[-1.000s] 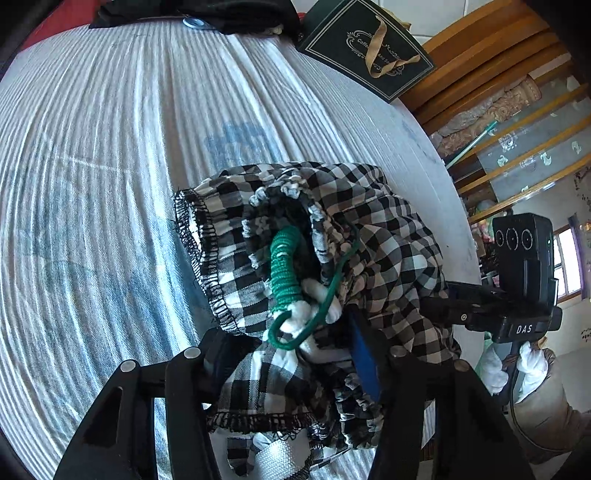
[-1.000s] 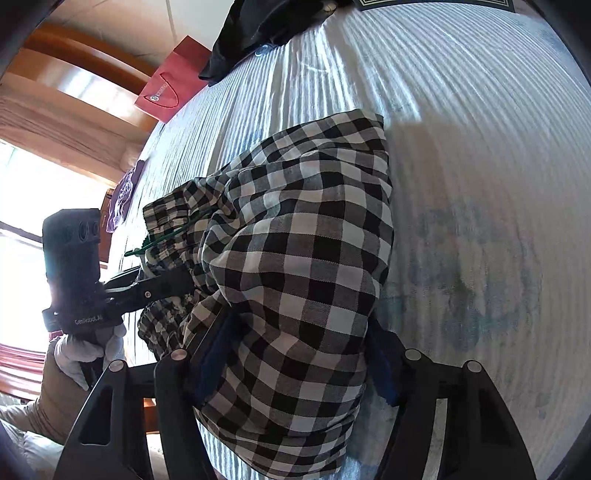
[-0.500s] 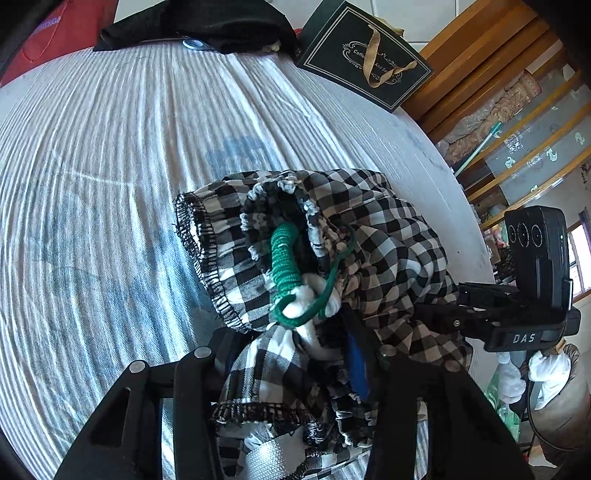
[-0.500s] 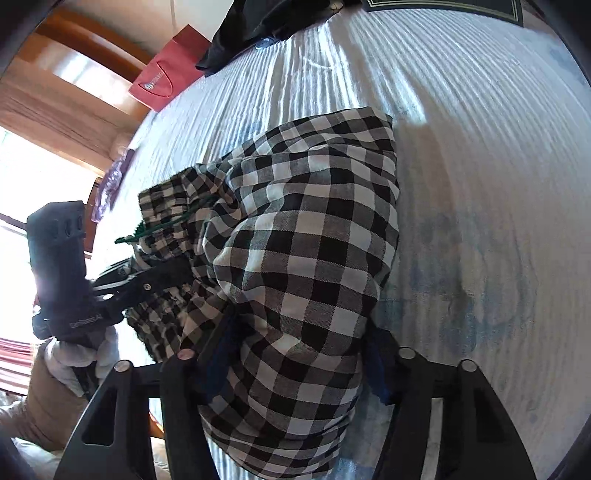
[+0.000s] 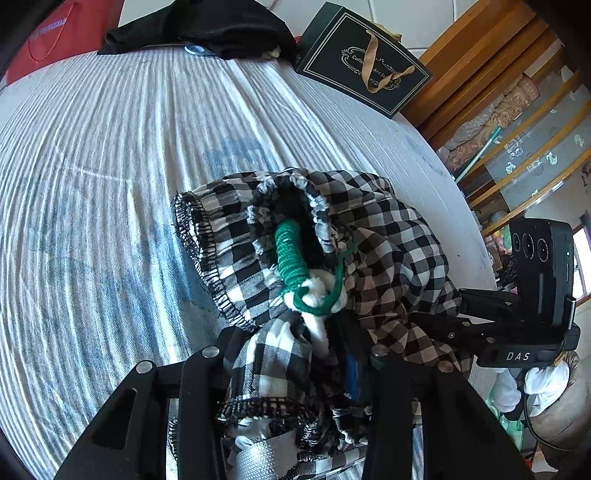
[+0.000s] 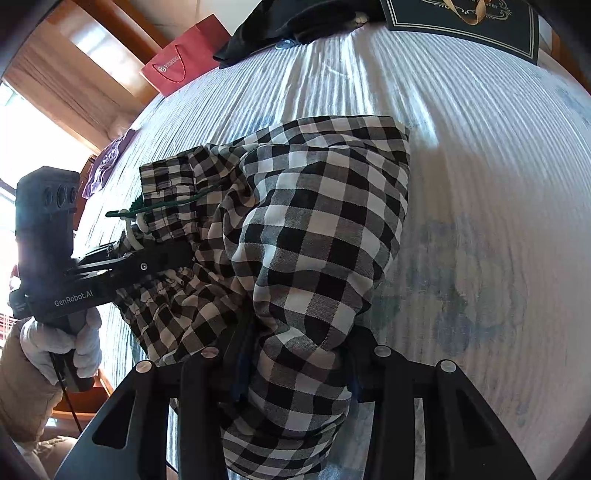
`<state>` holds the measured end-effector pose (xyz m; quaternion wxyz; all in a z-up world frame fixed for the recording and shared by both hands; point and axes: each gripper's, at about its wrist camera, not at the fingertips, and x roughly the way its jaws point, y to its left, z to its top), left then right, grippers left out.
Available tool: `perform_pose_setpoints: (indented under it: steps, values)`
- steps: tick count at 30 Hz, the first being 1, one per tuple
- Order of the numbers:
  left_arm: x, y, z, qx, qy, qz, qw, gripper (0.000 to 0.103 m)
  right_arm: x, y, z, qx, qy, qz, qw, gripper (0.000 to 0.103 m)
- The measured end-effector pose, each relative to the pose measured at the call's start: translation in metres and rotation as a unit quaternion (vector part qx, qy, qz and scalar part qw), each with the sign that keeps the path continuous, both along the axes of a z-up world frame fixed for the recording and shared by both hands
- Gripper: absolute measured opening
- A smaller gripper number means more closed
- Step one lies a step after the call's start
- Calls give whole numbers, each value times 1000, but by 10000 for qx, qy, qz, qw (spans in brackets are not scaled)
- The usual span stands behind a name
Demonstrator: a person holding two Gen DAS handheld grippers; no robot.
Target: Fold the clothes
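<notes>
A black-and-white checked garment [image 5: 388, 236] lies bunched on the striped bed sheet [image 5: 92, 166]. A green coiled cord [image 5: 291, 254] with a white end sits at its gathered waistband. My left gripper [image 5: 291, 347] has the waistband side bunched between its closing jaws, and the pads press on the cloth. In the right wrist view the garment [image 6: 314, 229] rises in a fold into my right gripper [image 6: 299, 339], whose jaws are also closing and pinch the cloth. Each gripper shows in the other's view: the left gripper [image 6: 159, 254] in a gloved hand, the right gripper [image 5: 436, 321] at the garment's far side.
A dark gift bag [image 5: 365, 74] and a heap of black clothing [image 5: 207, 26] lie at the far end of the bed, with a red bag [image 5: 55, 37] beside them. Wooden shelving [image 5: 517, 110] stands past the bed's edge. A purple cloth [image 6: 107, 162] lies at the left edge.
Both grippers' jaws have narrowed onto the checked cloth. The left gripper shifted slightly, so the bags and black clothing show more at the top. The garment's fold is drawn tighter.
</notes>
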<state>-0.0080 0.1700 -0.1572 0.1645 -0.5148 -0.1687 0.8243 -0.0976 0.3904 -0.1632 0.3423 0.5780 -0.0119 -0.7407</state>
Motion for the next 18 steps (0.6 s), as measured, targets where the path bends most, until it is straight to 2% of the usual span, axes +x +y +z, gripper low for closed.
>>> perform_pose_setpoints:
  steps: [3,5,6,8,11,15,18]
  values:
    - [4,2,0,77,49,253,9996,36,6,-4,1,114,231,-5,9997,38]
    - [10,5,4,135,146,490,9986,28,17,-11,6,296,619,-9,9976,37]
    - [15,10,11,25,270,527,9982,27,22,-11,13,220,757,-39,9969,33]
    - [24,21,30,-221,577,427,9972,23,31,-11,27,65,1024,-91,9947,26]
    - [35,34,64,-441,1028,263,9934,22,36,-11,54,-126,1311,-25,9913,24]
    - [41,20,108,-317,1445,398,9882,22,35,-8,90,-421,1587,75,9864,24]
    - [43,-8,128,-226,1560,691,9851,22,28,-27,115,-671,1781,290,9813,24]
